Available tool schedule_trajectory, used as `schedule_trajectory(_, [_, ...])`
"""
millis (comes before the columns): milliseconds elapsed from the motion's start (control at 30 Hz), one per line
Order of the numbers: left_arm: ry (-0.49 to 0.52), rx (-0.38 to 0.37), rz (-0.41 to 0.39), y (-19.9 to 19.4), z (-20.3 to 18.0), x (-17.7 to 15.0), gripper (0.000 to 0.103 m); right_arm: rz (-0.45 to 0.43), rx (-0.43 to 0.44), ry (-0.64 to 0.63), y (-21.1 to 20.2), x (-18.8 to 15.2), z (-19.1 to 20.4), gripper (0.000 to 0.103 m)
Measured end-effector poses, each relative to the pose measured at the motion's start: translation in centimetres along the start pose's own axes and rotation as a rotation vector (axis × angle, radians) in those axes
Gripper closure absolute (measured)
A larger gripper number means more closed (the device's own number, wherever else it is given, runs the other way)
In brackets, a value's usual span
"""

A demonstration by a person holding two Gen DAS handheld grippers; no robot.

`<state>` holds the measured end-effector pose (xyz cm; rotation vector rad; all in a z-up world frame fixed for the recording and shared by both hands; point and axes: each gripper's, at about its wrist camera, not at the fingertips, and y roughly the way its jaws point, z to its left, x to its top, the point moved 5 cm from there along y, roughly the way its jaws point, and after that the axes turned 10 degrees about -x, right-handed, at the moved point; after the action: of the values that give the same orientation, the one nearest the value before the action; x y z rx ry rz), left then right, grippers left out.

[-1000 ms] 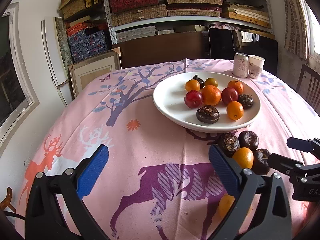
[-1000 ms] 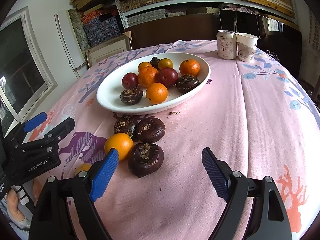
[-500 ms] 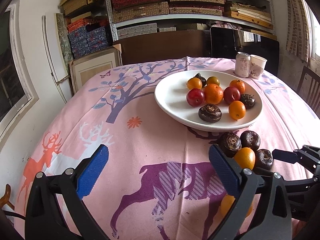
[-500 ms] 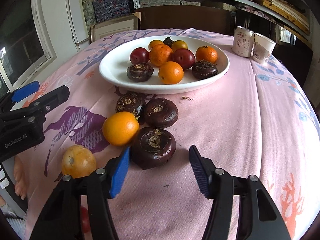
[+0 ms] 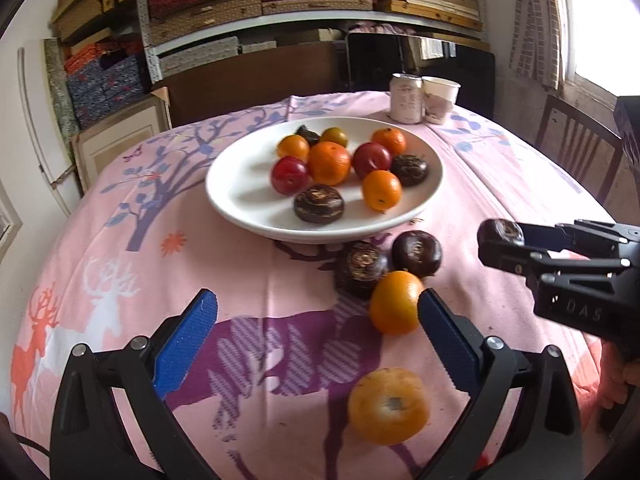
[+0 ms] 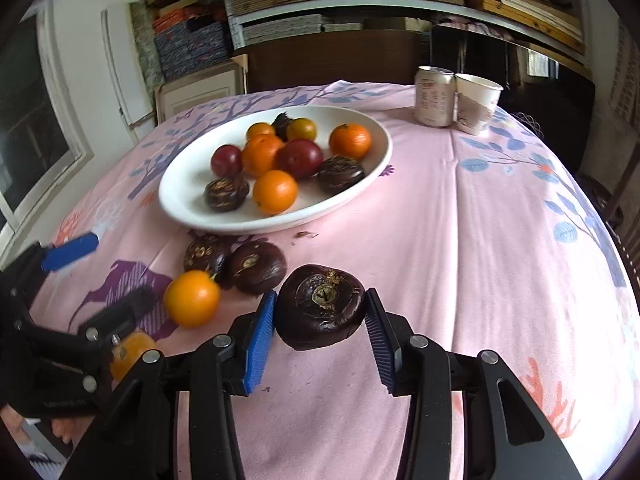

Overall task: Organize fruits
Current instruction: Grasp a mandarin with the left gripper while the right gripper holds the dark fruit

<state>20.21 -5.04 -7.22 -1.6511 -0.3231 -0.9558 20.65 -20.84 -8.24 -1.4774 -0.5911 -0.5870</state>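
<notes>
A white plate (image 5: 240, 216) (image 6: 176, 208) holds several oranges, plums and dark water chestnuts. In front of it on the pink cloth lie two loose chestnuts (image 5: 360, 268) (image 6: 256, 266), an orange (image 5: 394, 302) (image 6: 192, 298) and a yellow-orange fruit (image 5: 388, 404). My right gripper (image 6: 320, 296) is closing, its blue pads against a third dark chestnut (image 6: 320, 320) (image 5: 500, 232), which hangs just above the cloth. My left gripper (image 5: 316, 312) stands open. The orange is by its right finger and the yellow-orange fruit lies low between its fingers.
A drinks can (image 5: 406, 98) and a paper cup (image 5: 440, 98) stand at the table's far edge. A wooden chair (image 5: 580, 148) is at the right. Shelves of boxes fill the back wall. The cloth falls away at the round table's edges.
My right gripper has narrowed from wide open onto the nearest dark chestnut and raised it off the cloth. My left gripper has shifted closer to the loose orange fruits.
</notes>
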Motion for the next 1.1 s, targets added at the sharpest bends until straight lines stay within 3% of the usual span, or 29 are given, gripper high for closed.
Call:
schedule_trajectory(167, [0.082, -0.022, 0.049, 2.1, -2.7, 0.0, 0.005, -0.014, 0.029, 0.054, -0.5, 0.5, -1.2, 0.058])
schedule_trajectory(300, [0.086, -0.045, 0.067, 2.9, -3.1, 0.0, 0.006, -0.009, 0.038, 0.059, -0.5, 0.5, -1.1, 0.058])
schedule_trajectory(333, [0.077, -0.056, 0.066, 2.9, -3.1, 0.0, 0.011, -0.009, 0.04, 0.061, -0.5, 0.5, -1.1, 0.058])
schedule_trajectory(367, [0.065, -0.067, 0.065, 2.9, -3.0, 0.1, 0.023, -0.008, 0.04, 0.064, -0.5, 0.5, -1.1, 0.058])
schedule_trajectory(533, [0.022, -0.11, 0.107, 3.8, -2.5, -0.2, 0.054, -0.004, 0.043, 0.075, -0.5, 0.4, -1.2, 0.058])
schedule_trajectory(700, [0.038, -0.098, 0.106, 3.8, -2.9, -0.2, 0.057, 0.0, 0.044, 0.075, -0.4, 0.3, -1.2, 0.057])
schedule_trajectory(833, [0.072, -0.081, 0.074, 3.1, -3.5, 0.0, 0.067, 0.005, 0.049, 0.075, -0.2, 0.2, -1.0, 0.057])
schedule_trajectory(1100, [0.102, 0.012, -0.008, 1.0, -3.1, 0.4, 0.067, 0.011, 0.054, 0.07, 0.0, 0.0, -0.7, 0.058])
